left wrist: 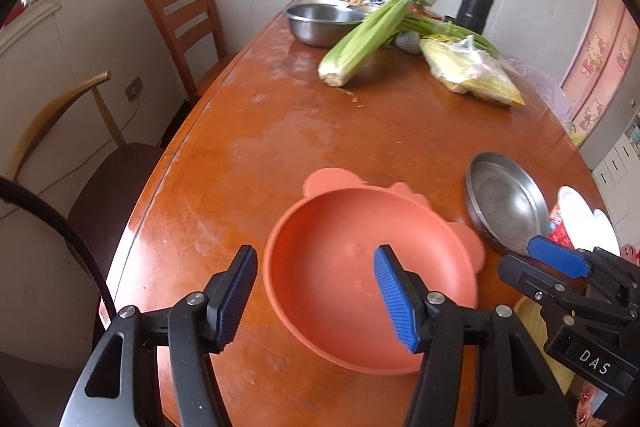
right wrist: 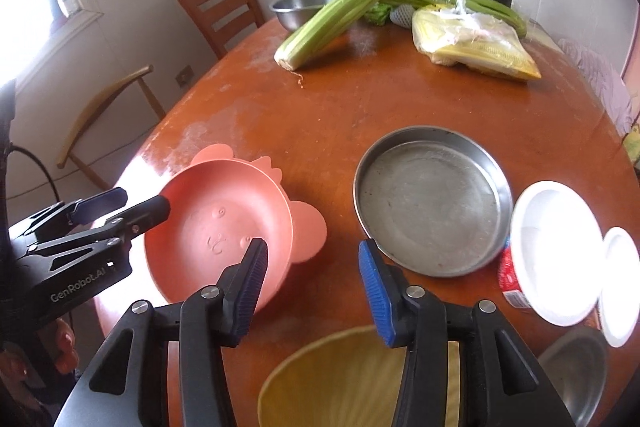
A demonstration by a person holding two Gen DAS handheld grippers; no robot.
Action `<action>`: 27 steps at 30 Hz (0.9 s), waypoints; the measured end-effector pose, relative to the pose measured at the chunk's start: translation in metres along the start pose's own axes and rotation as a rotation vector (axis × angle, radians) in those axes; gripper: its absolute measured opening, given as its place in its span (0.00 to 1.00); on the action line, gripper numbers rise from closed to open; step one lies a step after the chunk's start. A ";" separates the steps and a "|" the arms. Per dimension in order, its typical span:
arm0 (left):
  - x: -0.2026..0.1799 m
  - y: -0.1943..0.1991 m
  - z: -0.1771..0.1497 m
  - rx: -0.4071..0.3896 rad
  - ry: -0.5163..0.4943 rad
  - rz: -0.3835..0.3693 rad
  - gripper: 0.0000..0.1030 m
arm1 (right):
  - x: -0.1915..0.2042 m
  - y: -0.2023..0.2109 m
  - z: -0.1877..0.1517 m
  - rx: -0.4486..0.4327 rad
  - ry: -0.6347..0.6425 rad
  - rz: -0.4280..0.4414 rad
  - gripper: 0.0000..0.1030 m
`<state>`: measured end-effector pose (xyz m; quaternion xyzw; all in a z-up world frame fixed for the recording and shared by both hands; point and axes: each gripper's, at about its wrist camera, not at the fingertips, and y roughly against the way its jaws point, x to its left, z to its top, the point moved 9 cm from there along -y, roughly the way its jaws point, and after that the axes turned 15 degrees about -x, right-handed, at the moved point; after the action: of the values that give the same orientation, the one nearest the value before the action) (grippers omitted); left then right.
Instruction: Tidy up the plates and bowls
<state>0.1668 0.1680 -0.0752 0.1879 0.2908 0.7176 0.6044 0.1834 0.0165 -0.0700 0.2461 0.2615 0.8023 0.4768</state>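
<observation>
A pink bowl with little ears stands upright on the wooden table. My left gripper hangs open over its left rim, one finger outside the bowl and one above its inside, neither pad pressing on it. In the right wrist view the same pink bowl is at the left, with the left gripper at its far rim. My right gripper is open above bare table, between the bowl and a shallow steel plate. Two white plates lie at the right.
A yellow bowl and a steel bowl sit below the table's near edge. Celery, a bagged yellow packet, a steel basin and a black flask crowd the far end. Two chairs stand at the left.
</observation>
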 end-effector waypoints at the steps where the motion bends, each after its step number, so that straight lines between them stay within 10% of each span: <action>1: -0.004 0.003 0.000 -0.003 -0.003 -0.006 0.59 | -0.002 0.005 0.000 -0.005 0.005 0.003 0.48; 27: -0.110 0.019 -0.060 0.106 -0.088 -0.110 0.59 | -0.079 0.049 -0.044 0.064 0.087 0.017 0.48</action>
<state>0.1372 0.0478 -0.0993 0.2349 0.3115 0.6580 0.6440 0.1577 -0.0818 -0.0820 0.2282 0.3054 0.8075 0.4502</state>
